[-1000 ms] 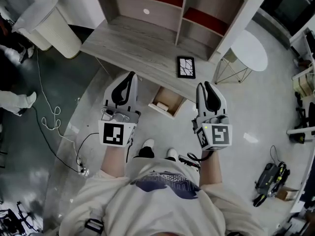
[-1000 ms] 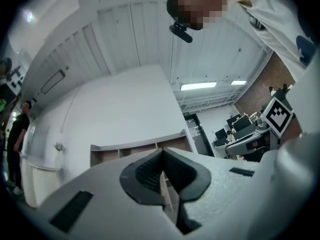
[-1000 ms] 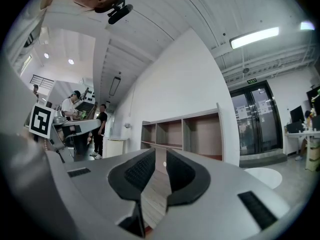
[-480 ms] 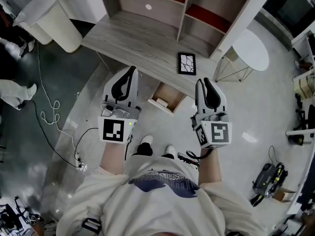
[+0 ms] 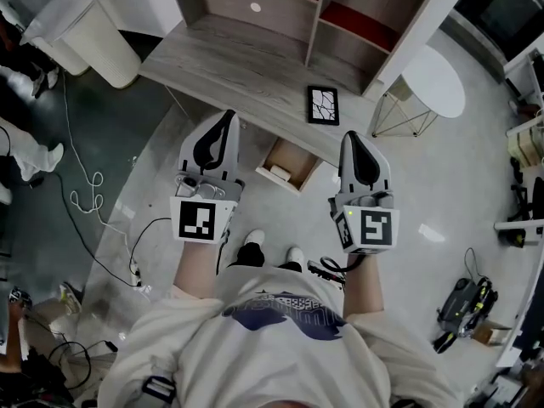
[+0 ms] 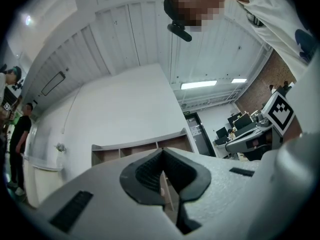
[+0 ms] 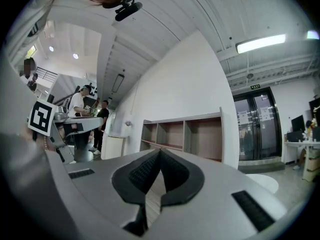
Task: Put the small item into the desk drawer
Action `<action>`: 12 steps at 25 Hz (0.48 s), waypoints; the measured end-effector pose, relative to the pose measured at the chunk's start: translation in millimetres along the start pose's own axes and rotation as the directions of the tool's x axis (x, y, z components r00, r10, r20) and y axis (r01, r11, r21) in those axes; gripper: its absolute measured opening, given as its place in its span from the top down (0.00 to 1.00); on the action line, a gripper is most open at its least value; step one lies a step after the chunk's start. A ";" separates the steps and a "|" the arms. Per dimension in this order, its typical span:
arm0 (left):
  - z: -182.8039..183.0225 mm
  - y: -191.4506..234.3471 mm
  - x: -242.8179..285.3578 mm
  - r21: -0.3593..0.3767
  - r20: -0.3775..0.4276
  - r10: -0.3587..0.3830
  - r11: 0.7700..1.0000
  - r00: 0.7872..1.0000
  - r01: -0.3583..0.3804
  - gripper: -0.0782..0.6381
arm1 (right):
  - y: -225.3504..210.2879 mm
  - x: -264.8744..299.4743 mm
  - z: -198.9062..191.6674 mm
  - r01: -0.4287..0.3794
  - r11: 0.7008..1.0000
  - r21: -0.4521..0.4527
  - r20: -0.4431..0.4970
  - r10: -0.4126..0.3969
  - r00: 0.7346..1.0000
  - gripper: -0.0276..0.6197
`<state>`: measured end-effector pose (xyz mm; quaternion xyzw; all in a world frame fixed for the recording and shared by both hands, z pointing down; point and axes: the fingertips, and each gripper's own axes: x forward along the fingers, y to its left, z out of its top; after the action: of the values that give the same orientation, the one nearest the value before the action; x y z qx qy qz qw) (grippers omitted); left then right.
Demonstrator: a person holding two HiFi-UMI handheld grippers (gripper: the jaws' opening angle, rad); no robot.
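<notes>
The left gripper (image 5: 224, 119) has its fingers (image 6: 145, 171) pressed together at the tips, with nothing between the ribbed dark pads. The right gripper (image 5: 351, 136) is the same: its fingers (image 7: 137, 171) meet at the tips and hold nothing. Both are held in the air in front of the table (image 5: 238, 66), side by side and well apart, pointing toward it and touching nothing. Between them, in the head view, the desk drawer (image 5: 299, 160) stands pulled out from under the table's front edge. A small pale item (image 5: 279, 172) lies inside it, near the corner closest to the left gripper. The item is too small to tell which way it points or how its long axis runs. On the table top, just behind the drawer, a dark framed rectangle (image 5: 322, 104) lies flat, its long axis running from the front edge toward the shelf unit (image 5: 340, 15).
</notes>
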<state>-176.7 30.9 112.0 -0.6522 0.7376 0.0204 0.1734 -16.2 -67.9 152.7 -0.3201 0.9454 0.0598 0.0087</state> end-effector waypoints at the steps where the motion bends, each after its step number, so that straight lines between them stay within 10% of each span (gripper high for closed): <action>1: -0.8 0.2 0.5 0.000 0.000 0.000 1.000 1.000 0.000 0.88 | -0.4 0.4 -0.3 0.001 1.000 0.000 0.000 -0.001 1.000 0.96; 12: -0.8 5.2 0.8 -0.004 0.003 0.010 1.000 1.000 -0.010 0.88 | 0.7 0.8 0.8 0.004 1.000 -0.001 0.001 -0.004 1.000 0.96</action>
<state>-181.9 30.8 111.5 -0.6488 0.7407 0.0238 0.1729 -17.2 -67.8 151.9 -0.3221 0.9447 0.0603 0.0090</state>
